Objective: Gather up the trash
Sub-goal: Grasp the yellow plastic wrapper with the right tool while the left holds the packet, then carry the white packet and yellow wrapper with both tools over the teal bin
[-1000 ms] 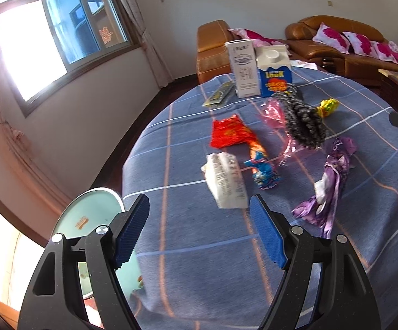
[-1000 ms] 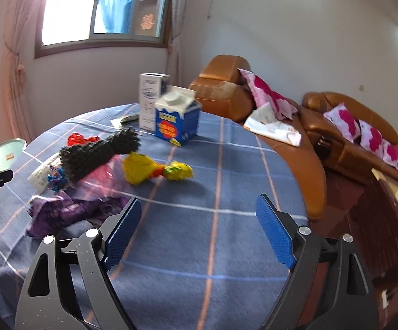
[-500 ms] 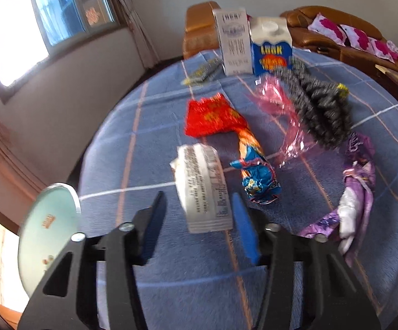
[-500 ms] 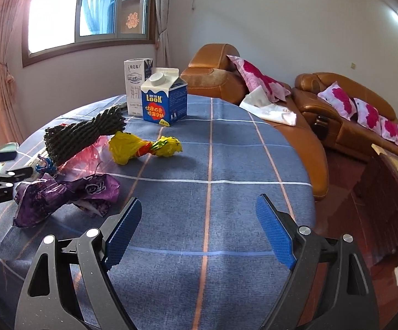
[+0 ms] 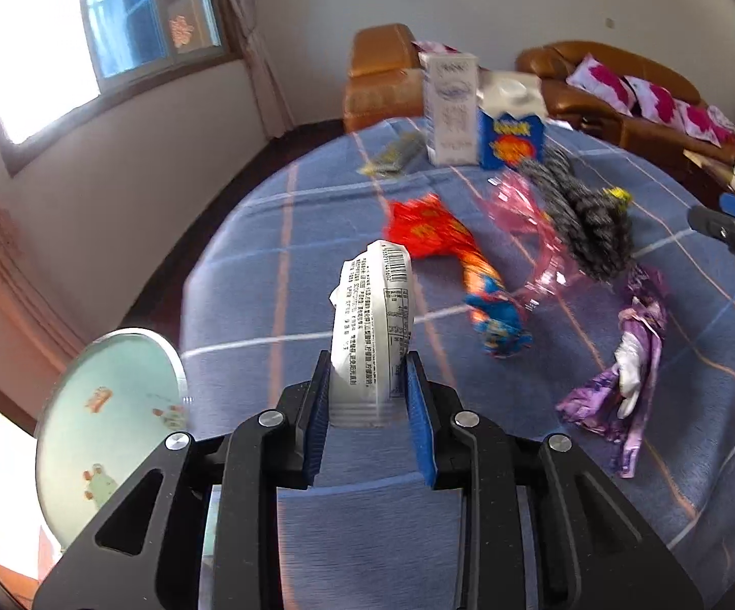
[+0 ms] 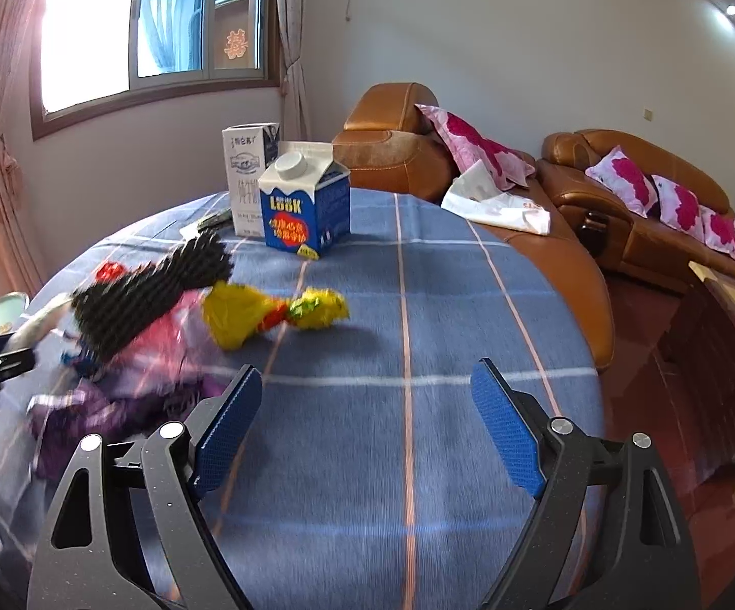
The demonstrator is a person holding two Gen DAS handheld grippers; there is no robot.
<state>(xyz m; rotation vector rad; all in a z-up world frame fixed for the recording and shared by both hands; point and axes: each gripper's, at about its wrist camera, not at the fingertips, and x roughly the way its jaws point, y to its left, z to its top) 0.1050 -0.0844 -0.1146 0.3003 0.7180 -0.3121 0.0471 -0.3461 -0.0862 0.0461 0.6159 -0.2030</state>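
The left gripper pinches the near end of the white printed wrapper, which stands up between its blue pads. To do this well, keep the squeeze firm and lift straight off the blue tablecloth before swinging away. Just beyond lie the red-orange wrapper and, to the right, the purple wrapper. The right gripper hangs spread and empty. A second ago the left jaws were wide with the wrapper lying flat ahead; they have just been closing onto it.
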